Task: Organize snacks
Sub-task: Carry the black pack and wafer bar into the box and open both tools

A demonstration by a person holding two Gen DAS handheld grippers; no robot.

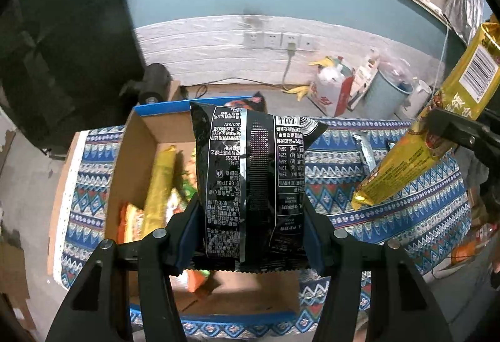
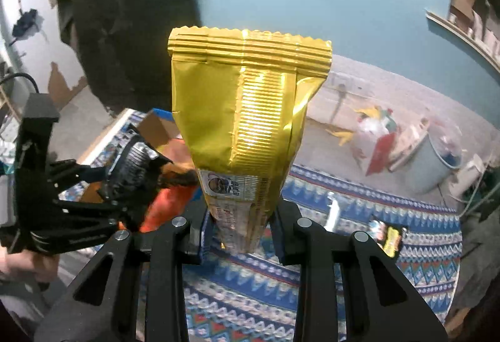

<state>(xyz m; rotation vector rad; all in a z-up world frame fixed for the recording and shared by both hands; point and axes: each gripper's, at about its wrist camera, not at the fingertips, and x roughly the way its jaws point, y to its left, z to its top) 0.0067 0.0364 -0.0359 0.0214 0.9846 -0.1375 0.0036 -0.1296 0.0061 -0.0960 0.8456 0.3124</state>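
Note:
My left gripper (image 1: pixel 250 235) is shut on a black snack packet (image 1: pixel 250 176) and holds it upright over an open cardboard box (image 1: pixel 137 135). The box holds a yellow packet (image 1: pixel 161 185), an orange packet (image 1: pixel 132 224) and others. My right gripper (image 2: pixel 240 232) is shut on a gold snack packet (image 2: pixel 247 110), held upright above the patterned cloth (image 2: pixel 250 289). That gold packet also shows at the right of the left wrist view (image 1: pixel 415 151). The left gripper with its black packet also shows at the left of the right wrist view (image 2: pixel 131 173).
A small black-and-yellow packet (image 2: pixel 389 237) and a silver packet (image 2: pixel 332 212) lie on the cloth. A dark chair back (image 1: pixel 62 38) stands left of the box. On the floor behind are a pale bucket (image 1: pixel 387 95), bags (image 1: pixel 331 85) and wall sockets (image 1: pixel 278 40).

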